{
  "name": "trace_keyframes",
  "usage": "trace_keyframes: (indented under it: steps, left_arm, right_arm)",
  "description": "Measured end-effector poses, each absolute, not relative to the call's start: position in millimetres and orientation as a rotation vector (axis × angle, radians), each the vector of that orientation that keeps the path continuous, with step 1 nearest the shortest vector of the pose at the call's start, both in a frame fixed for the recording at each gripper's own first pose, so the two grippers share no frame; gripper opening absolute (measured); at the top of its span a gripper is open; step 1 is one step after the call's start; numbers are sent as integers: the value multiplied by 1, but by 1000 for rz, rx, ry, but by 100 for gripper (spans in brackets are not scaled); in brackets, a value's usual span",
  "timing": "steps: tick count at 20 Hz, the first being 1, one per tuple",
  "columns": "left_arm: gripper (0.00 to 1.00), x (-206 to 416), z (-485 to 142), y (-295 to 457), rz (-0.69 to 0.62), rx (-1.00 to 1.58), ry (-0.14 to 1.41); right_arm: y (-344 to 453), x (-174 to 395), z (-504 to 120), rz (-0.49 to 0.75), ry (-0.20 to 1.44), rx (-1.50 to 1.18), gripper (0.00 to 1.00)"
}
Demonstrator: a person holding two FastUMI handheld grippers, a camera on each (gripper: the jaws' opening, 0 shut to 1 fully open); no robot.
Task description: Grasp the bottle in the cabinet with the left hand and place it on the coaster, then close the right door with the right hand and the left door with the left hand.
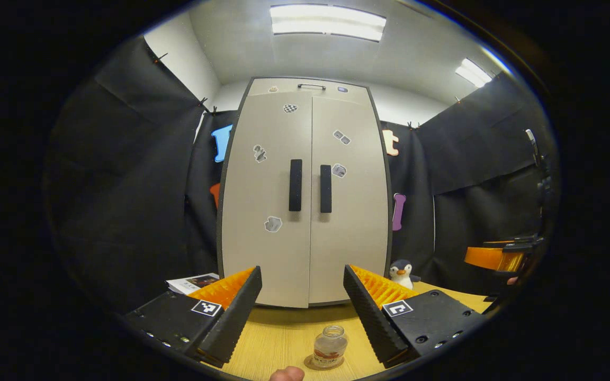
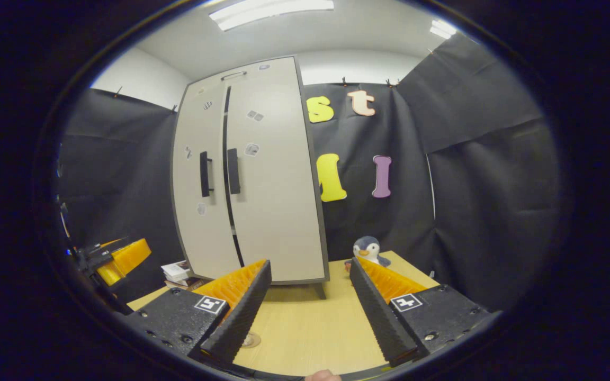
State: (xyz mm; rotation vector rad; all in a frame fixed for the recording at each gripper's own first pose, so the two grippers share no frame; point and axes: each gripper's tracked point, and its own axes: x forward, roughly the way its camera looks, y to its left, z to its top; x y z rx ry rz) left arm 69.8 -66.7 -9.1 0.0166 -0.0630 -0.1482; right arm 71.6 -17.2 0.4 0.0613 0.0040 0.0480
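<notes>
Clear glass bottle (image 1: 330, 346), red label, upright on coaster (image 1: 310, 364)

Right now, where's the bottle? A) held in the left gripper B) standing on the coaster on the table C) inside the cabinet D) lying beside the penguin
B: in the left gripper view the bottle stands upright on the coaster on the table, between the open fingers of the left gripper, in front of the cabinet.

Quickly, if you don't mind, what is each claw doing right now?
Left claw: open, holding nothing; the bottle stands on the coaster below it.
Right claw: open, holding nothing.
</notes>
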Motion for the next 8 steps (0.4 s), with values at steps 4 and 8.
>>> trace_keyframes:
  steps: [4, 8]
  left_arm:
    - [94, 69, -7, -63, -144, 5, -64]
    - [95, 66, -8, -62, -144, 9, -58]
  right_arm:
    - [-16, 72, -1, 51, 8, 63, 94]
    - [-14, 69, -1, 47, 9, 47, 94]
